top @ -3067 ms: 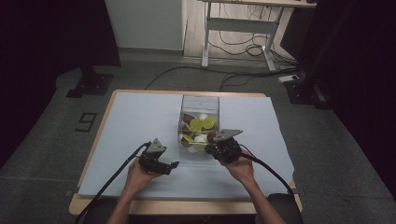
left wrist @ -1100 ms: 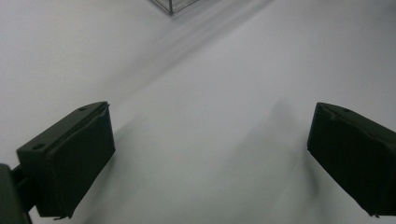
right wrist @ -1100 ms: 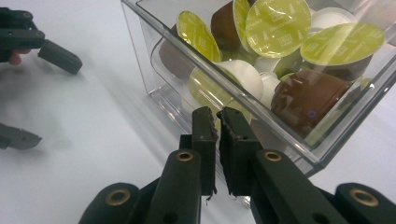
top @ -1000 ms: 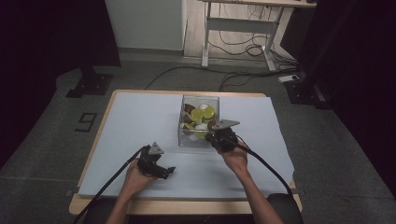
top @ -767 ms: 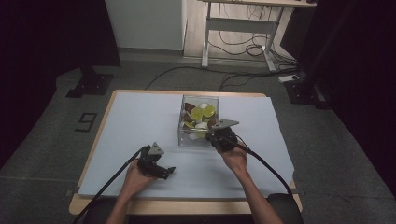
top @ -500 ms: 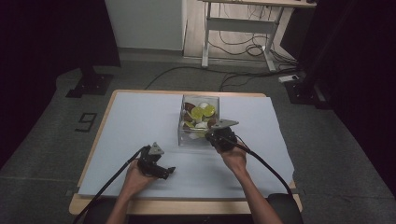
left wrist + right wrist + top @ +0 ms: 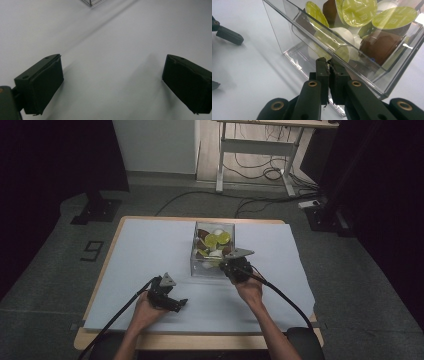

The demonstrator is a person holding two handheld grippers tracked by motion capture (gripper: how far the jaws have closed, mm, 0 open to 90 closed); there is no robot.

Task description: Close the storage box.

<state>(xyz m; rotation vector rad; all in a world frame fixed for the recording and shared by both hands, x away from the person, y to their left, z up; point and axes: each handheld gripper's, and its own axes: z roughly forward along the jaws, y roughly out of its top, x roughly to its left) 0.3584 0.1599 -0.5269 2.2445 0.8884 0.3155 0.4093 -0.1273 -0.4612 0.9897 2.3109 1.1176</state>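
A clear plastic box (image 7: pixel 194 251) stands mid-table with several coffee pods (image 7: pixel 211 240) in it: yellow-green lidded, brown and white ones. In the right gripper view the pods (image 7: pixel 358 11) lie heaped behind the box's near wall (image 7: pixel 287 30). My right gripper (image 7: pixel 329 62) has its jaws pressed together on the rim of that wall. From above, the right gripper (image 7: pixel 223 265) sits at the box's near right corner. My left gripper (image 7: pixel 181 304) rests on the table to the box's near left. Its jaws (image 7: pixel 112 85) stand wide apart over bare white sheet, nothing between them.
A white sheet (image 7: pixel 145 245) covers the wooden table (image 7: pixel 96 290). Cables trail from both grippers toward the near edge. A corner of the box (image 7: pixel 90 3) shows in the left gripper view. A desk frame (image 7: pixel 255 145) and floor cables lie beyond the table.
Since the earliest frame my right gripper has shifted a little farther onto the box's near side. Over the last second both hands have kept still.
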